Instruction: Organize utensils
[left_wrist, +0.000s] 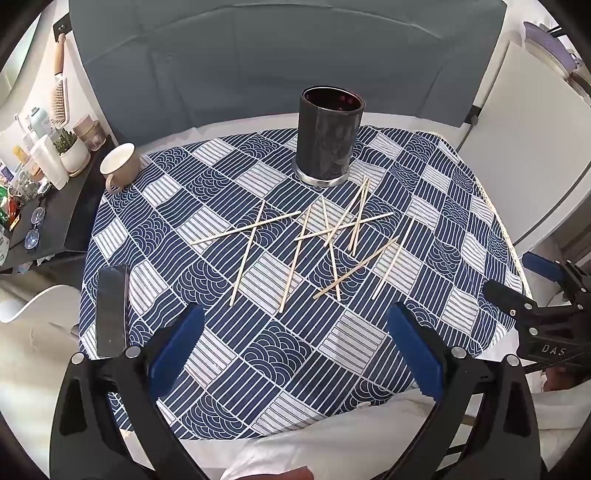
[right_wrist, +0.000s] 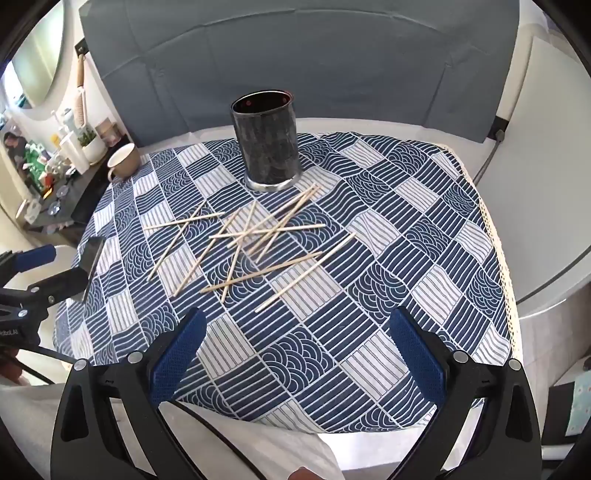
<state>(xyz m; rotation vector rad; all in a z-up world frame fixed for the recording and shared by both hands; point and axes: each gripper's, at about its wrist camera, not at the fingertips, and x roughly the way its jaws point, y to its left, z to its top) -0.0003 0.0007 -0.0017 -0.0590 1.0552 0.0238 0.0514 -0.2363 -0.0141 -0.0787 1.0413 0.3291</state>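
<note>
Several pale wooden chopsticks (left_wrist: 334, 236) (right_wrist: 258, 243) lie scattered and crossed on the blue-and-white patterned tablecloth (left_wrist: 288, 354) (right_wrist: 332, 332). Behind them stands an upright dark cylindrical holder (left_wrist: 328, 136) (right_wrist: 266, 142); what is inside it cannot be made out. My left gripper (left_wrist: 295, 314) hovers open above the near part of the cloth, short of the chopsticks, with nothing between its blue pads. My right gripper (right_wrist: 297, 317) is likewise open and empty, just short of the nearest chopstick. Each gripper shows at the edge of the other's view.
A beige mug (left_wrist: 120, 164) (right_wrist: 123, 160) sits at the cloth's far left corner. A dark phone (left_wrist: 110, 310) (right_wrist: 92, 254) lies on the left edge. A cluttered side shelf (left_wrist: 40, 162) stands to the left, a grey padded backrest (left_wrist: 277, 55) behind, a white cabinet (left_wrist: 517, 147) to the right.
</note>
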